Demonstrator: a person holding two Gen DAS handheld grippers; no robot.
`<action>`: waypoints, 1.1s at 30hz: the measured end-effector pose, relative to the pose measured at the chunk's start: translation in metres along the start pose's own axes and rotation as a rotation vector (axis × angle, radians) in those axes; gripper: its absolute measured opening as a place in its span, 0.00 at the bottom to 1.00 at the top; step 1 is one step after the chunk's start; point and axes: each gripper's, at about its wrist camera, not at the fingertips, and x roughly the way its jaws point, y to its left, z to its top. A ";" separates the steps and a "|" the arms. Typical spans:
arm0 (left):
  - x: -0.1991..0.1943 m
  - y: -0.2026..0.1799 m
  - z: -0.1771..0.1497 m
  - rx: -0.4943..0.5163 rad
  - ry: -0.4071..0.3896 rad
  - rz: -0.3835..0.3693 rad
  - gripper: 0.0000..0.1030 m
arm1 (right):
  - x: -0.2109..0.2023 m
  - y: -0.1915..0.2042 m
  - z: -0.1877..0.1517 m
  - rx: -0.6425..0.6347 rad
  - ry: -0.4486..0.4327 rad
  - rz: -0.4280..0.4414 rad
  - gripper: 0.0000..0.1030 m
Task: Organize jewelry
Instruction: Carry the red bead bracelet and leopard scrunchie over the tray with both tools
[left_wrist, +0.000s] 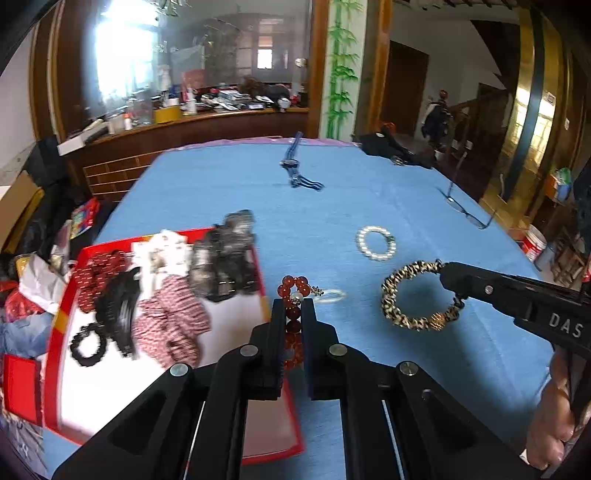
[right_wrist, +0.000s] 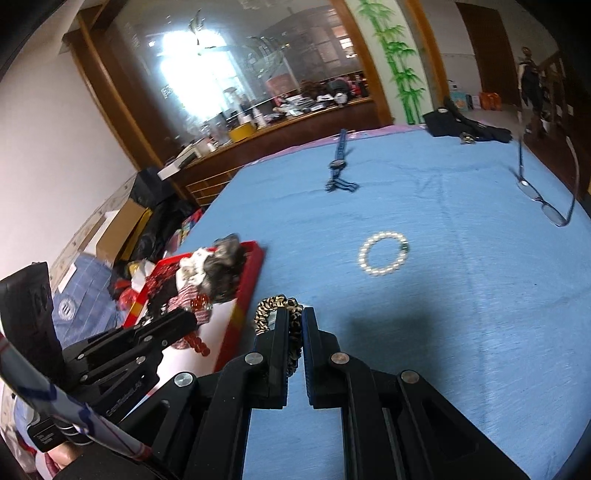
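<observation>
A pair of thin-framed eyeglasses (left_wrist: 467, 212) (right_wrist: 546, 206) is lying with its arms raised near the right edge of the table covered in blue cloth (left_wrist: 229, 184) (right_wrist: 461, 295), and a crumpled black fabric item (left_wrist: 388, 146) (right_wrist: 458, 125) is sitting at the table's far right corner. Beyond the far edge, a long brown wooden counter (left_wrist: 192, 129) (right_wrist: 291, 125) is carrying a clutter of boxes and bottles, among them a yellow round container (left_wrist: 167, 114) (right_wrist: 242, 133), below a large glass pane. A white wall panel painted with green bamboo (left_wrist: 341, 66) (right_wrist: 397, 55) is standing to the right of that pane.
</observation>
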 end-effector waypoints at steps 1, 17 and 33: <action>-0.002 0.004 -0.001 -0.002 -0.005 0.008 0.07 | 0.001 0.004 -0.001 -0.007 0.004 0.004 0.08; -0.013 0.065 -0.024 -0.083 -0.026 0.113 0.07 | 0.040 0.079 -0.018 -0.139 0.102 0.080 0.08; -0.015 0.125 -0.043 -0.184 -0.019 0.166 0.07 | 0.072 0.114 -0.028 -0.195 0.167 0.080 0.08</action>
